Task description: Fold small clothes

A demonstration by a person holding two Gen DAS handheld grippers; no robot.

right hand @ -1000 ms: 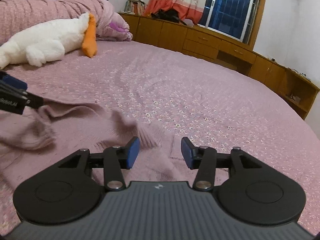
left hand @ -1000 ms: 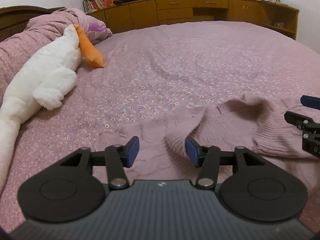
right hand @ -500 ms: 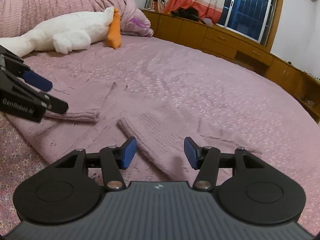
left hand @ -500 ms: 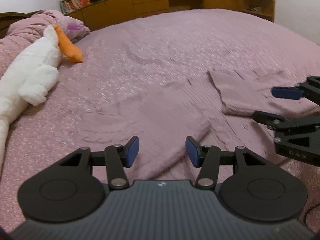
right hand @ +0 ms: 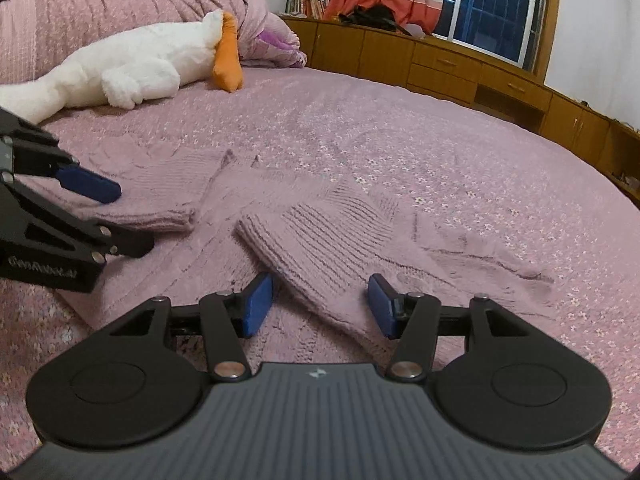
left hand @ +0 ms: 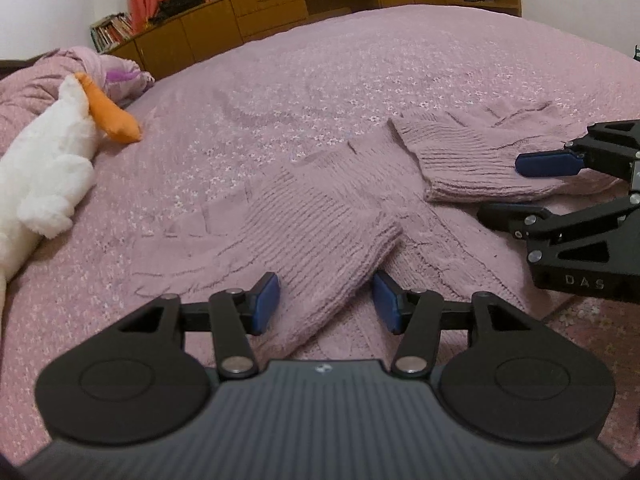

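Plush goose (left hand: 44,168) beside open bedspread (left hand: 360,68)

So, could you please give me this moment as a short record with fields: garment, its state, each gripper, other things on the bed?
garment: pink knitted sweater, lying on the bed
state: both sleeves folded inward over the body; left sleeve, right sleeve
left gripper: open, jaws have just been opening, left sleeve cuff lies between the pads, not pressed
right gripper: open, right sleeve between the pads, not pressed
surface: pink floral bedspread
other: white plush goose with orange beak, near the pillows
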